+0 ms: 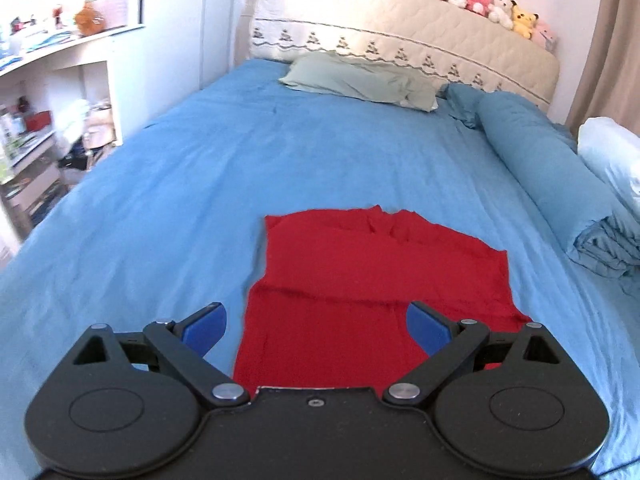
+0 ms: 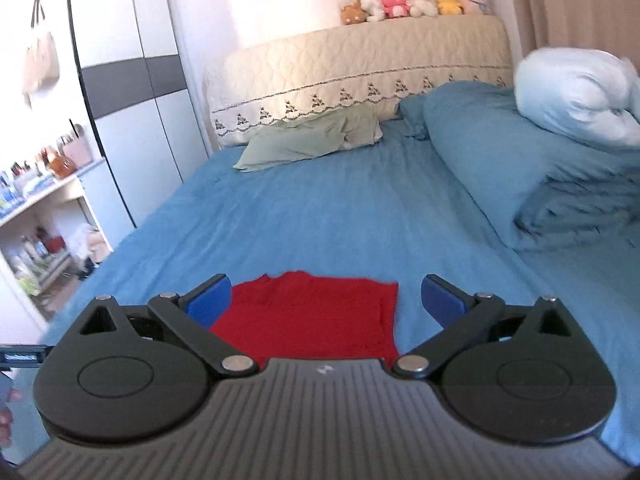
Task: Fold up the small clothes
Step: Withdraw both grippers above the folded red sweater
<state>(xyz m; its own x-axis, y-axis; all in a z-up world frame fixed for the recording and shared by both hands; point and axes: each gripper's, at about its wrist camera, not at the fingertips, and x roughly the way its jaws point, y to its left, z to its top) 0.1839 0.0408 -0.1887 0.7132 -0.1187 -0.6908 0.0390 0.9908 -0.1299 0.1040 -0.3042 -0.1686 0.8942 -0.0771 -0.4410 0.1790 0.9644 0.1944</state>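
A small red garment [image 1: 372, 276] lies flat on the blue bed sheet [image 1: 240, 160], with a fold line across its near part. My left gripper [image 1: 316, 322] is open and empty, held just above the garment's near left edge. In the right wrist view the same red garment [image 2: 312, 312] lies between and below the open fingers of my right gripper [image 2: 326, 300], which is also empty. The near part of the garment is hidden under both gripper bodies.
A grey-green pillow [image 1: 360, 80] lies at the head of the bed. A rolled blue duvet [image 1: 560, 176] and a white pillow [image 2: 576, 96] lie along the right side. Cluttered shelves [image 1: 44, 132] stand left of the bed. Plush toys [image 2: 416, 2] sit on the headboard.
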